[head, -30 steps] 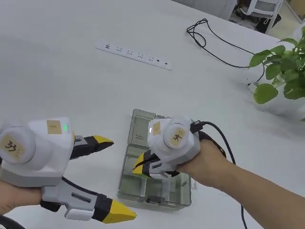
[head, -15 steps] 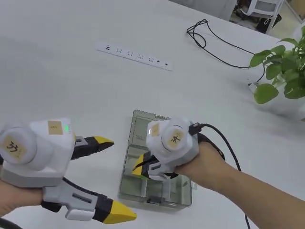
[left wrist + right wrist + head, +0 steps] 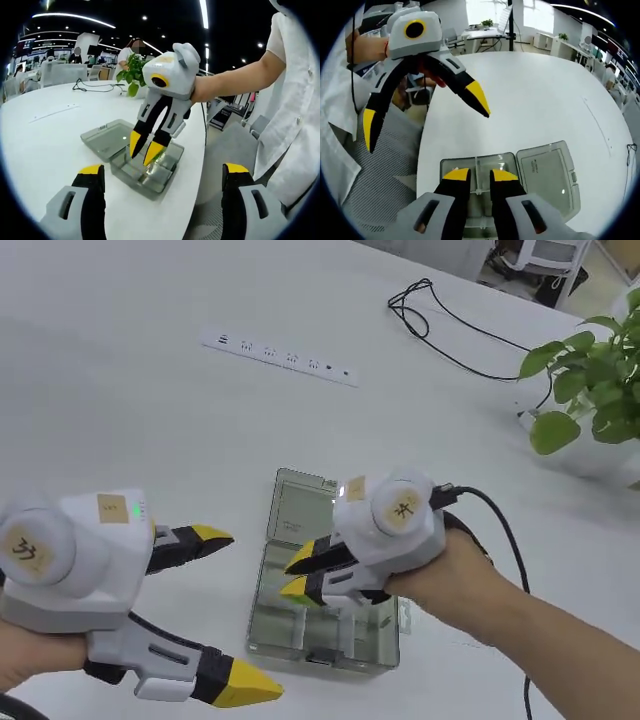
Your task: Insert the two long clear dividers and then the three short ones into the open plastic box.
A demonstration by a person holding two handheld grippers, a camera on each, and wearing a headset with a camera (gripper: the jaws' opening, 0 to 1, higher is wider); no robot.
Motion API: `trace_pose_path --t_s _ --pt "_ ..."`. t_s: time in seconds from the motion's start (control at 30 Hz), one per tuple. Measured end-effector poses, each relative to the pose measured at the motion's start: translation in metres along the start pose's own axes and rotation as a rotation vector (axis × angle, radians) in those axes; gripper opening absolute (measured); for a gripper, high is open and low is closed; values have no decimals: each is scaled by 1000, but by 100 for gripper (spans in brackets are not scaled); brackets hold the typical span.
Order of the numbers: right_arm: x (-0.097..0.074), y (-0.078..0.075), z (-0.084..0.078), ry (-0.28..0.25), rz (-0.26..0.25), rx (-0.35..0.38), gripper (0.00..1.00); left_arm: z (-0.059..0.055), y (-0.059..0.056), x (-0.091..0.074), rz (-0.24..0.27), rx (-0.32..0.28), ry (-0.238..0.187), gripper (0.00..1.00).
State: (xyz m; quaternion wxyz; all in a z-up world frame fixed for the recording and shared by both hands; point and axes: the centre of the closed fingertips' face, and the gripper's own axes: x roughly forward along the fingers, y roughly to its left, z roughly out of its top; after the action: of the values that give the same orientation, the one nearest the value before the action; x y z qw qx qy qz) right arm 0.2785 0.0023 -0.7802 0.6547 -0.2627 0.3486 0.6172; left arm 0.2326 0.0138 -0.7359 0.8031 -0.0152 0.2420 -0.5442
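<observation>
Head view: the left gripper (image 3: 225, 615) sits low on the left above the white counter (image 3: 120, 410), its jaws spread wide with nothing between them. The right gripper (image 3: 297, 573) hangs over the open plastic box (image 3: 268, 635), which lies on the counter between the two grippers, its lid (image 3: 300, 502) folded flat behind it. The right jaws angle down toward the box with only a narrow gap between them. A power strip (image 3: 280, 358), a black cable (image 3: 440, 325) and a leafy plant (image 3: 590, 380) lie farther off.

Left gripper view: its own jaws stand far apart and empty, with the box (image 3: 125, 172) ahead of them. The right gripper (image 3: 143, 150) points down, its tips slightly parted just above the compartments.

Right gripper view: its own jaws are close together over the box. A clear divider (image 3: 477, 167) stands upright in the box, in line with the slim gap. I cannot tell whether the jaws pinch it or hover free. Opposite, the left gripper (image 3: 424, 117) is splayed and empty.
</observation>
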Motion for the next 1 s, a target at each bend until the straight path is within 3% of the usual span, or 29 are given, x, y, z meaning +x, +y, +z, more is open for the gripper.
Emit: trace_pose_path --t_s 0.17,0.43,0.77,1.0 --pt "-24 -6 6 -75 -32 60 22 -1 0 -2 7 1 5 100" --pt "-63 -18 -2 -127 -94 114 29 -2 0 -4 16 7 8 100" --pt "-104 -30 -36 -114 -173 155 34 -2 -1 -6 28 11 12 100" --pt "-120 -32 -71 -54 -180 159 42 -2 -2 -8 33 10 15 100"
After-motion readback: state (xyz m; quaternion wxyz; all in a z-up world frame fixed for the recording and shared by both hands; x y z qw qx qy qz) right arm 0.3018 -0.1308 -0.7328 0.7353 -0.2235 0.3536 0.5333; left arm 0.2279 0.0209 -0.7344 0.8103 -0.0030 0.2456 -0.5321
